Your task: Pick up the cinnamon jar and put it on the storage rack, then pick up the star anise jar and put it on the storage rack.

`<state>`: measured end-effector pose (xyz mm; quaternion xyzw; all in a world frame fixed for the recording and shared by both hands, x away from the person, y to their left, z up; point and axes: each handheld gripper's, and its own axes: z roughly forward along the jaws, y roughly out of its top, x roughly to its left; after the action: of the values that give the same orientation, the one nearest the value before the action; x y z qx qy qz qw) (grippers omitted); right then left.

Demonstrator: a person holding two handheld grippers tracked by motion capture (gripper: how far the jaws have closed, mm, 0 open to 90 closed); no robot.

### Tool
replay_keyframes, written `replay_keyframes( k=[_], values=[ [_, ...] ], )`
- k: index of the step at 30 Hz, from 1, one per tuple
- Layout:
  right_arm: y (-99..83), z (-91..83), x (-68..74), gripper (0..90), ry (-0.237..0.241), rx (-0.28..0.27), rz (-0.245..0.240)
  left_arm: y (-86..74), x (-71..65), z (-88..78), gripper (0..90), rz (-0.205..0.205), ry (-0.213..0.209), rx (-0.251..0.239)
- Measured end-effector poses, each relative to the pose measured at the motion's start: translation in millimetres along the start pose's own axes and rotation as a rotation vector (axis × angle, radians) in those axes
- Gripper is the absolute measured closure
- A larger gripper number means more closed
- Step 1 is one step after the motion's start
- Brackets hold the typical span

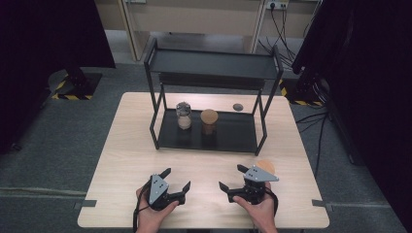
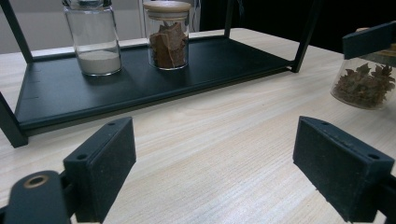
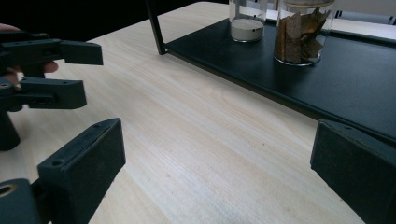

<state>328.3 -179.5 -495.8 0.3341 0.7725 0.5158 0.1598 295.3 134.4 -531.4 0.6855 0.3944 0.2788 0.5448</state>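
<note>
The left gripper (image 1: pixel 175 179) and right gripper (image 1: pixel 234 178) are matte black, each topped with a grey three-cornered plate dotted with small screws. Black cables trail from both. Their jaws carry flat rectangular pads with screw holes. Both forearms are bare, without sleeves.

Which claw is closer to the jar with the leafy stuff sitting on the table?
Right. The right claw is just beside the leafy jar, which sits behind its grey plate. The left claw is farther away, across the bare table to the jar's left.
</note>
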Motion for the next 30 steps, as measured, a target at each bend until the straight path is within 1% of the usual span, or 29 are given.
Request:
replay_keyframes(
  k=[9,10,11,16,18,23,28,30],
  values=[
    [-11.3,-21.9,0.7,3.7,0.004,-0.006,0.000,0.1,0.3,0.1,12.7,-0.003,-0.001,0.001],
    [-11.3,-21.9,0.7,3.7,0.004,-0.006,0.000,0.1,0.3,0.1,12.7,-0.003,-0.001,0.001],
    [-14.0,-27.1,1.1,3.8,0.001,-0.004,0.000,0.0,0.3,0.0,12.7,-0.004,-0.001,0.001],
    [-18.1,-35.7,2.8,4.3,-0.006,0.001,-0.006,-0.1,0.3,-0.1,12.8,-0.004,0.000,-0.001],
    [-22.1,-44.6,4.7,4.7,-0.023,-0.002,-0.007,-0.1,0.2,-0.2,12.8,-0.003,0.001,-0.002],
    [-26.7,-60.0,4.5,4.7,-0.059,-0.010,-0.010,-0.1,-0.2,-0.2,12.8,0.000,0.003,-0.002],
    [-29.4,-75.4,1.8,4.6,-0.113,-0.023,-0.012,0.0,-0.4,-0.1,12.8,0.002,0.003,-0.001],
    [-30.9,-81.6,0.4,4.4,-0.137,-0.037,-0.013,0.0,-0.5,0.0,12.8,0.002,0.003,-0.001]
  ],
)
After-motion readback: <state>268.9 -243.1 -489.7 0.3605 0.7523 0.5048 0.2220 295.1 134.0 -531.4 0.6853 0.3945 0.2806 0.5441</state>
